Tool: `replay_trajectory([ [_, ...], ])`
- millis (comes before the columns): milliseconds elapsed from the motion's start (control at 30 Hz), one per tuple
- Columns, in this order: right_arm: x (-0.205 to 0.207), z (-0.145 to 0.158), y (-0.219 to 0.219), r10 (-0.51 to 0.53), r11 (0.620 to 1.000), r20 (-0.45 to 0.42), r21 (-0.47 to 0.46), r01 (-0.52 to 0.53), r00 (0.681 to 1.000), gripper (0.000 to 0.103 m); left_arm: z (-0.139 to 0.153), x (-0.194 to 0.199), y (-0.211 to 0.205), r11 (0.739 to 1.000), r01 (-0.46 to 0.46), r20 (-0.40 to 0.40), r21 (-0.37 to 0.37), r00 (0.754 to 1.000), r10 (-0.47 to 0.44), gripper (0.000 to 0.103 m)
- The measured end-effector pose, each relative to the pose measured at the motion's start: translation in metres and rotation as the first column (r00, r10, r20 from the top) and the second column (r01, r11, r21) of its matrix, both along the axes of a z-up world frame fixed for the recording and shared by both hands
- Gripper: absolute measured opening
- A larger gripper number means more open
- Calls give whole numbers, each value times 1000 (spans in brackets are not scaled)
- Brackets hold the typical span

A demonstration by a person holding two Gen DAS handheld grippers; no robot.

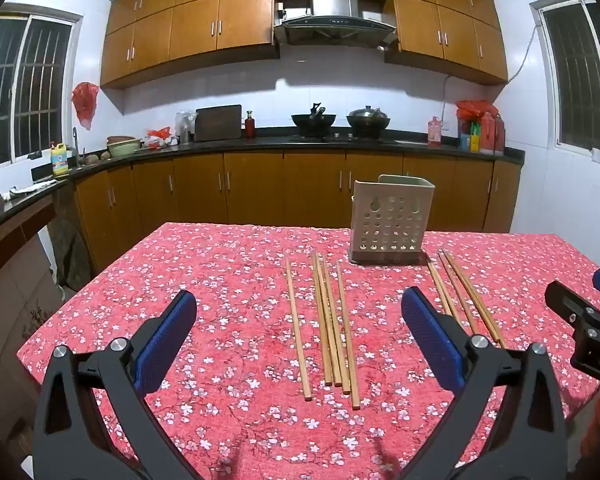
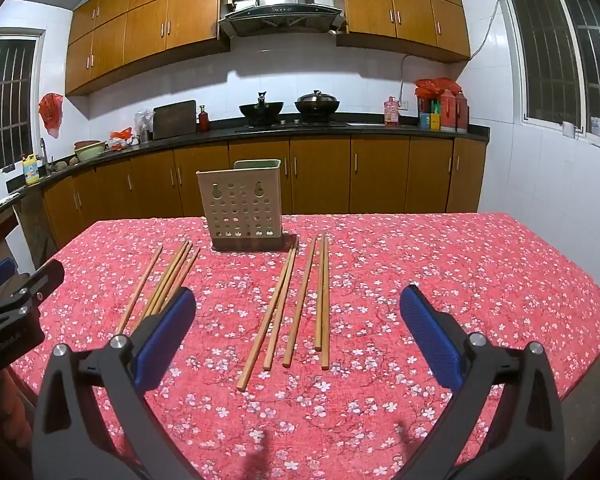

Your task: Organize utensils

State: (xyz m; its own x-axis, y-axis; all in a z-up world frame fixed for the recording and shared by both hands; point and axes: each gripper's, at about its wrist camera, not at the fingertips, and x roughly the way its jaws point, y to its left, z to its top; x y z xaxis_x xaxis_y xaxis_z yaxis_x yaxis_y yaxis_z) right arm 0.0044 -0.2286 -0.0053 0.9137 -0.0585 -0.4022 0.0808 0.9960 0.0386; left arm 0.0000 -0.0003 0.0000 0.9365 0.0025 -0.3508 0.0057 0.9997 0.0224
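Both tongs are held low over the table (image 1: 228, 264), with jaws spread wide and nothing pinched. From the left wrist view, the left tongs (image 1: 299, 316) are seen hovering over the left group of chopsticks (image 1: 328, 320), which lies between the blue pads (image 1: 168, 344) without being touched. Five sticks can be counted in that group: one apart at the left, three bunched, one at the right. From the right wrist view, the right tongs (image 2: 298, 316) are seen over the right group of chopsticks (image 2: 296, 304), also untouched; five are counted there, two pairs with one between. Ten chopsticks in all are laid flat on the floral cloth (image 2: 460, 272). Beyond them, between the two groups, one perforated holder (image 2: 242, 208) is stood upright; its contents cannot be made out.
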Motion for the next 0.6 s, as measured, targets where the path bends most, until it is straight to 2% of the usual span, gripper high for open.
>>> replay_trajectory([
  [600, -1, -1, -1, 0, 1000, 6, 5, 0, 1000, 99, 0, 0, 0, 1000, 0, -2, -2, 1000, 0, 101],
])
